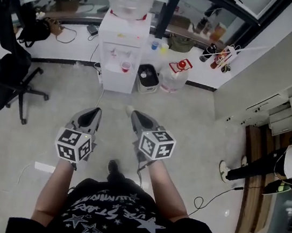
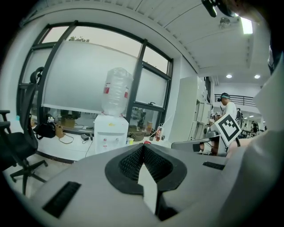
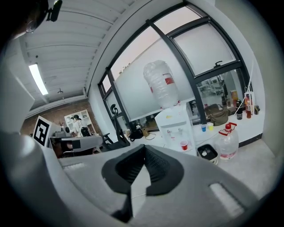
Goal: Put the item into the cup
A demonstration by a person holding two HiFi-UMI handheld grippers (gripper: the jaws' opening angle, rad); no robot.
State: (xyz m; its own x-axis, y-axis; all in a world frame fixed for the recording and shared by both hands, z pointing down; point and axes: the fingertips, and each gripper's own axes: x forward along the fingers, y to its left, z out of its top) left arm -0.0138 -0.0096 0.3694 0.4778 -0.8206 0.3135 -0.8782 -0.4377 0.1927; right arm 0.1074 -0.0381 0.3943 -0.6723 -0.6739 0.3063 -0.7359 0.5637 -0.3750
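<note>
Two grippers are held side by side, close in front of the person and above the grey floor (image 1: 199,126). The left gripper (image 1: 95,112) and the right gripper (image 1: 135,116) both have their jaws pressed together with nothing between them. An office chair (image 1: 5,76) stands off to the left. Farther ahead, a white water dispenser (image 1: 120,55) stands against the low window counter (image 1: 74,48). A red cup (image 1: 125,67) sits in its tap recess, well apart from both grippers. Just right of the dispenser, on the floor, are a black bin (image 1: 148,79) and a clear jug (image 1: 175,75) with a red cap. Behind them, a blue cup (image 1: 155,44) and a yellow cup (image 1: 164,47) stand on the counter. Which thing is the item cannot be told.
</note>
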